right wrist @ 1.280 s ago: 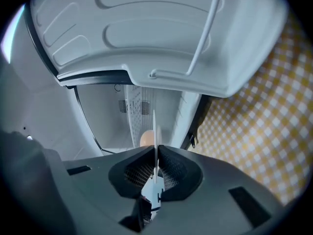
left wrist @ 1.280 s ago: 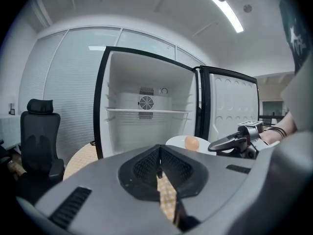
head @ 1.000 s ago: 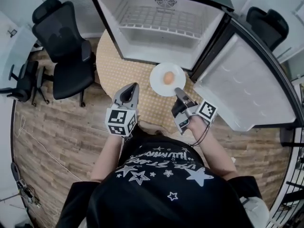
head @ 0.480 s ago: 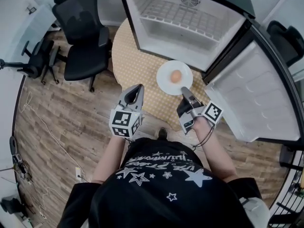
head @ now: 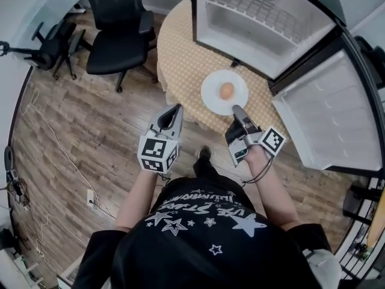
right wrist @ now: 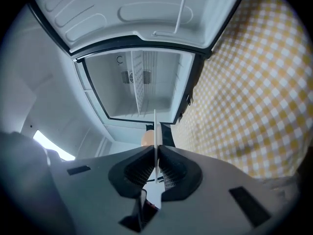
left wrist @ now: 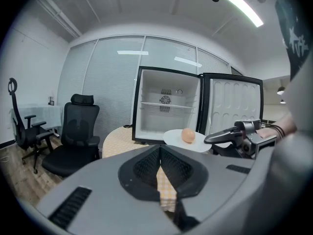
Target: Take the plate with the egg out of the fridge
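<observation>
A white plate (head: 212, 95) with a brown egg (head: 227, 90) on it hangs over the yellow checked table (head: 177, 59), in front of the open fridge (head: 258, 23). My right gripper (head: 236, 108) is shut on the plate's near rim. In the right gripper view the plate (right wrist: 155, 126) stands edge-on between the pads, with the egg (right wrist: 146, 139) just behind. My left gripper (head: 175, 107) is level with it to the left, shut and empty. From the left gripper (left wrist: 159, 148) I see the plate (left wrist: 175, 139), the egg (left wrist: 188, 135) and the right gripper (left wrist: 215, 137).
The fridge interior is bare apart from a wire shelf (head: 264, 8). Its door (head: 319, 113) stands swung open to the right. A black office chair (head: 117, 35) stands left of the table and another (head: 51, 47) further left. Wood floor (head: 90, 137) lies below my grippers.
The fridge and table have drifted up and to the right in the head view as I back away. The plate with the egg stays clamped in the right gripper; the left one stays shut.
</observation>
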Demonstrator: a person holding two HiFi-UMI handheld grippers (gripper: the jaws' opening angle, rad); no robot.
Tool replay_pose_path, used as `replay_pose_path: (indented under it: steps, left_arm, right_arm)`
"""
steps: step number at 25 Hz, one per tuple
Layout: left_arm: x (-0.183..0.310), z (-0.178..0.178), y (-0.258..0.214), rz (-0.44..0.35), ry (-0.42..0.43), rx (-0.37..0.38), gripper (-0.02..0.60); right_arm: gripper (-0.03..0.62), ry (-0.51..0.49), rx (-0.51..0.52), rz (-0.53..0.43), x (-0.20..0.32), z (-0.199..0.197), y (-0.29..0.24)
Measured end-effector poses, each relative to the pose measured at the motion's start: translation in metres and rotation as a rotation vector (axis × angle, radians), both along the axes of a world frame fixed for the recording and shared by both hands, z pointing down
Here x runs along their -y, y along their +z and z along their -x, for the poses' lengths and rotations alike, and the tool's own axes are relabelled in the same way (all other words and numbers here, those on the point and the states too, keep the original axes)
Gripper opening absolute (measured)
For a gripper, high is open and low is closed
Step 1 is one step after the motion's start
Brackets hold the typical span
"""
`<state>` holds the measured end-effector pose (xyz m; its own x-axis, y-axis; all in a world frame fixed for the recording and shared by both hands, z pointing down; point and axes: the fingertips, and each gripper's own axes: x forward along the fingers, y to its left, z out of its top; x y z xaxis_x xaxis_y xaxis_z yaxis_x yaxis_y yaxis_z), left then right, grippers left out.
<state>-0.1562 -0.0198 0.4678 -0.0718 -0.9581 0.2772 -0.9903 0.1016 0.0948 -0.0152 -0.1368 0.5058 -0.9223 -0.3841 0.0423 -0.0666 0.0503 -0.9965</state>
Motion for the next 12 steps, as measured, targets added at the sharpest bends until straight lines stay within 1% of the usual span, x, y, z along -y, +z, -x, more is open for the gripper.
replay_pose_path:
  steps: [5, 12]
  left_arm:
    - [-0.048, -0.002, -0.002, 0.009, -0.014, -0.002, 0.006]
    - [-0.096, -0.017, -0.005, 0.003, -0.007, 0.011, 0.006]
  right_arm:
    - [0.038, -0.029, -0.003, 0.020, -0.044, 0.005, 0.000]
    - [0.038, -0.063, 0.014, -0.027, -0.089, -0.001, -0.013]
